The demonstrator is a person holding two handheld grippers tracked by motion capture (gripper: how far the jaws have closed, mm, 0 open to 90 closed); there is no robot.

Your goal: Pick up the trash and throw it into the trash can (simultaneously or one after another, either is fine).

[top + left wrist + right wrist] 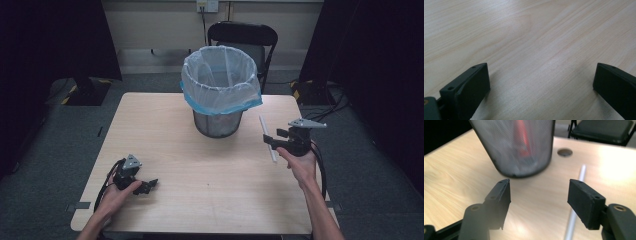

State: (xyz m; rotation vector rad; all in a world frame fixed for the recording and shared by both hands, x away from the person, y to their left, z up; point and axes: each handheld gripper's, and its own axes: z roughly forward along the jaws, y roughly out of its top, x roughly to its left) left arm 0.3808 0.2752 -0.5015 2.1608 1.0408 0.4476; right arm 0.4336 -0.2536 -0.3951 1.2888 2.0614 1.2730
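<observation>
Wood: pale tabletop [200,165], bare grain under both grippers.
Straw: white [267,138], flat on the table at about 3 o'clock of the table's middle, running near-to-far, near the bin and apart from it. In the right gripper view [575,207] it passes behind the right-hand jaw, its far end toward a round hole [564,152] in the tabletop.
Right gripper: [280,141] held low just beside the straw, at its 3 o'clock side, jaws pointing toward 9 o'clock. In its own view [539,191] the jaws stand spread with bare wood between them; the straw is outside the gap, and whether a pad touches it I cannot tell.
Left gripper: [147,186] at about 7 o'clock on the table, low over the wood, well apart from the straw. In its own view [541,77] the jaws are spread wide, only tabletop between.
Bin: mesh [218,120] with a clear liner, at 12 o'clock of the table's middle; something red shows blurred through the mesh [521,142].
Chair: black [242,35], beyond the table at 12 o'clock.
</observation>
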